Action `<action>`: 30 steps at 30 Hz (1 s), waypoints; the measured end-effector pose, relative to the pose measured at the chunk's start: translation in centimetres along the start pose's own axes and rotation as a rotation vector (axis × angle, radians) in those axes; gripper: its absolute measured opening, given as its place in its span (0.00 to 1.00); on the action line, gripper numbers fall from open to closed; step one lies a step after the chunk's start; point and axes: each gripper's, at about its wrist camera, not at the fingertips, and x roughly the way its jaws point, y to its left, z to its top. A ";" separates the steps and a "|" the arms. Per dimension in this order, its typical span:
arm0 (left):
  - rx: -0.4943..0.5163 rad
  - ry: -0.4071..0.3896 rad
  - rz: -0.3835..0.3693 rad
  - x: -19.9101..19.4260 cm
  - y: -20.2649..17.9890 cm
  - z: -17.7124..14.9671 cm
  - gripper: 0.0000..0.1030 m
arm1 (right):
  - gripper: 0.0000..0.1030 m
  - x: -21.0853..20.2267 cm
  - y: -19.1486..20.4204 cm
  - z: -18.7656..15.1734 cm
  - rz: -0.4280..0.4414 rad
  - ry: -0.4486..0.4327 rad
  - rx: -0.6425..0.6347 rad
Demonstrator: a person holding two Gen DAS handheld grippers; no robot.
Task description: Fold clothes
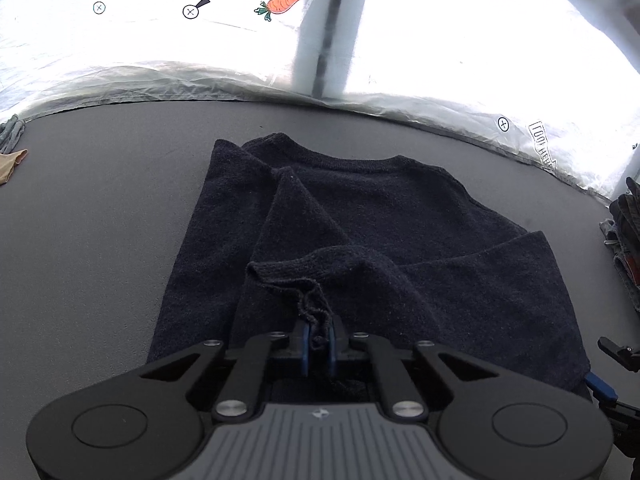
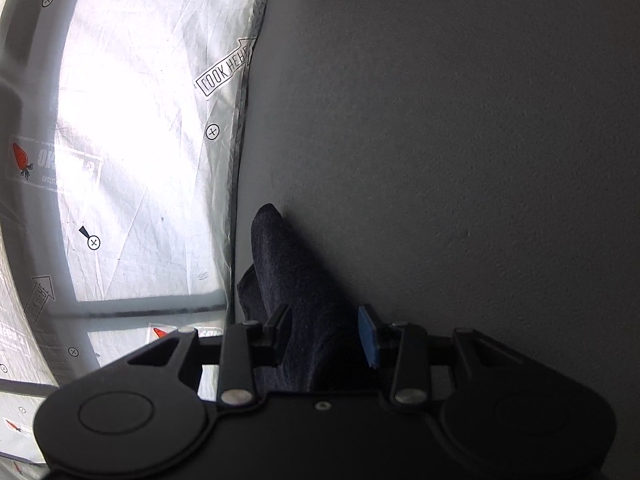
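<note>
On grey matte table [image 1: 100, 220] | fuzzy navy knit sweater [image 1: 380, 216] lying part-folded | left gripper [image 1: 319, 338] pinching its frayed hem | right gripper [image 2: 326, 334] straddling a rounded fold, grip unclear.

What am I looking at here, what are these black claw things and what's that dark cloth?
These are two hand-held claws, each with its own camera looking forward along its fingers. The left claw looks across a grey table where a dark navy sweater lies partly folded; it is shut on a frayed edge of it. The right claw has a fold of the same dark fabric between its fingers, whether gripped is unclear. A carrot-printed white sheet hangs behind. Other clothes lie at the table's edge.
</note>
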 end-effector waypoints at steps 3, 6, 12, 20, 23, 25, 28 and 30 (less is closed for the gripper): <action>0.010 -0.019 0.004 -0.2 0.0 0.0 0.10 | 0.37 -0.1 -0.4 -0.4 -0.002 0.007 -0.007; -0.008 -0.044 -0.003 -0.7 0.7 0.6 0.09 | 0.37 -0.5 -0.1 -0.7 0.002 0.010 -0.023; -0.072 -0.156 -0.009 -3.1 3.2 3.5 0.09 | 0.37 -2.8 1.4 -2.4 -0.007 -0.038 -0.094; -0.103 -0.294 -0.010 -6.1 7.3 7.9 0.08 | 0.37 -6.1 0.3 -6.4 0.042 -0.087 0.025; -0.114 -0.329 -0.010 -6.9 9.6 9.5 0.08 | 0.37 -7.4 -0.2 -8.2 0.054 -0.107 0.078; -0.139 -0.353 -0.013 -7.3 11.0 10.5 0.08 | 0.38 -8.1 -0.1 -9.4 0.055 -0.120 0.092; -0.174 -0.383 -0.026 -7.7 12.7 12.1 0.07 | 0.38 -8.8 0.1 -10.9 0.050 -0.137 0.095; -0.183 -0.399 -0.047 -7.8 13.6 13.2 0.07 | 0.38 -9.2 0.6 -11.9 0.046 -0.146 0.089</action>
